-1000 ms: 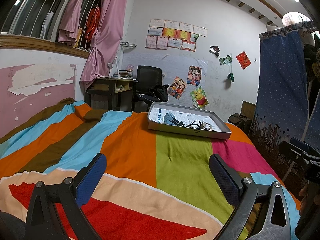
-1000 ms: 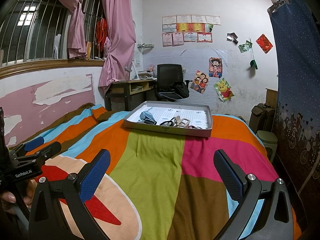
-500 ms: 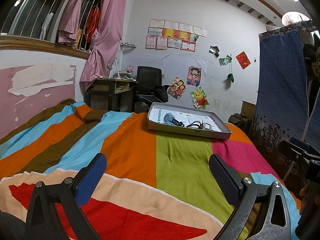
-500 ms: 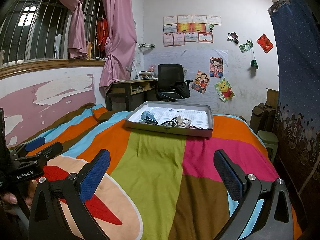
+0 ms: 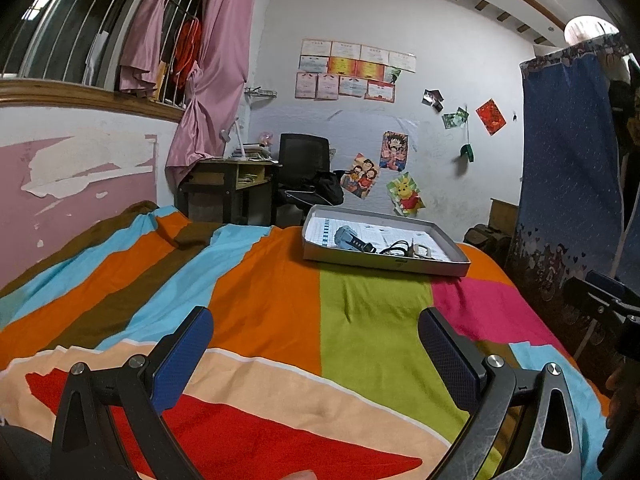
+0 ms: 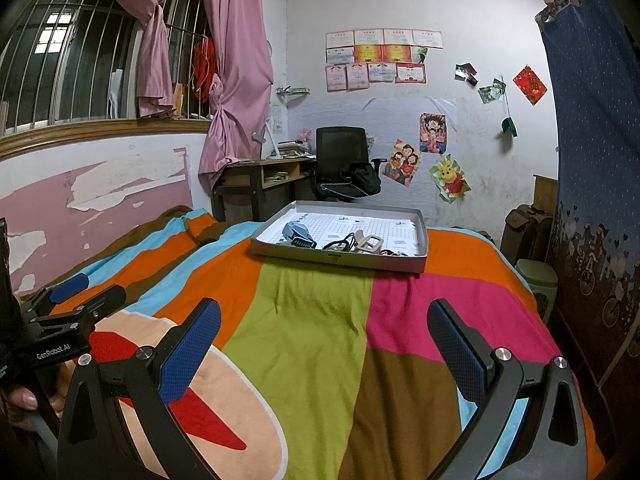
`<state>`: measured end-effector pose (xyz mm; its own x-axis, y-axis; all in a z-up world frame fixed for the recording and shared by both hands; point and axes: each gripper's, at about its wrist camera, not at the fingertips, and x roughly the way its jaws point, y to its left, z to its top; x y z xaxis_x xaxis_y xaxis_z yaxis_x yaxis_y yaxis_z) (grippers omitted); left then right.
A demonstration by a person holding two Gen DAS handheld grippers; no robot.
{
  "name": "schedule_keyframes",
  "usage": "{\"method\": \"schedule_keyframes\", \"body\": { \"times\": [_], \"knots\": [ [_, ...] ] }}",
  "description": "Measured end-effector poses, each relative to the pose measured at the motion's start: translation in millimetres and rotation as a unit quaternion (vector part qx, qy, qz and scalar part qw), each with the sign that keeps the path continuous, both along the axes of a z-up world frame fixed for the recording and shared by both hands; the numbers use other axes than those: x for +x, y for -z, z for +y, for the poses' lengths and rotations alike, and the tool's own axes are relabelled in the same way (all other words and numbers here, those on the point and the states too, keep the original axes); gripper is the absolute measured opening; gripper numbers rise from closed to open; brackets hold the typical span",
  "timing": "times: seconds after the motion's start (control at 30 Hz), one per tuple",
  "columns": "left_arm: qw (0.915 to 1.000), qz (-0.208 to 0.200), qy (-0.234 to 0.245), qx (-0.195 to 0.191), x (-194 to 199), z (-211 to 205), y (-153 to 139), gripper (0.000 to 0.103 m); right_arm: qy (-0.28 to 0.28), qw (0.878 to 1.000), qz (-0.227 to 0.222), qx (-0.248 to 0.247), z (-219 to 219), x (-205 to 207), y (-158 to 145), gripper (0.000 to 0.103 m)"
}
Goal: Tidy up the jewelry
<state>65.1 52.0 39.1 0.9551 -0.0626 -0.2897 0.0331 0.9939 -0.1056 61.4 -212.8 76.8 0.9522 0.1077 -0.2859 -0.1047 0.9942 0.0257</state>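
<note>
A bed [image 5: 248,280] under a blanket of orange, green, pink, brown and blue blocks filled the room, with a desk [image 6: 260,176] and a black chair [image 6: 342,160] against the far wall beyond it. Near the bed's far end lay a shallow grey tray [image 6: 422,236] lined with gridded paper. In it sat a grey watch [image 6: 298,234] toward the left, and just right of that a tangle of black cord [image 6: 340,243] touching a pale buckled strap [image 6: 370,244]; smaller pieces beside them were too small to tell. All the jewelry was in the tray, well apart from both grippers.

The left gripper [image 5: 316,344] hovered low over the near end of the bed, pointed along it at the tray, its blue pads spread wide with nothing between them. The right gripper [image 6: 324,344] hung the same way, released and empty, just right of the left one. A hand [image 6: 28,400] showed at the left gripper's handle in the right wrist view.
</note>
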Motion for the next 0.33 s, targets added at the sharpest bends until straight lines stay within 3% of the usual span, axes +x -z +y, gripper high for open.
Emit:
{"method": "schedule_keyframes", "body": {
  "times": [0.33],
  "knots": [
    [0.9999,0.005,-0.01,0.002,1.4,-0.3,-1.2,0.103,-0.006,1.0,0.003,-0.002,9.6,-4.7,7.1,0.101]
  ]
}}
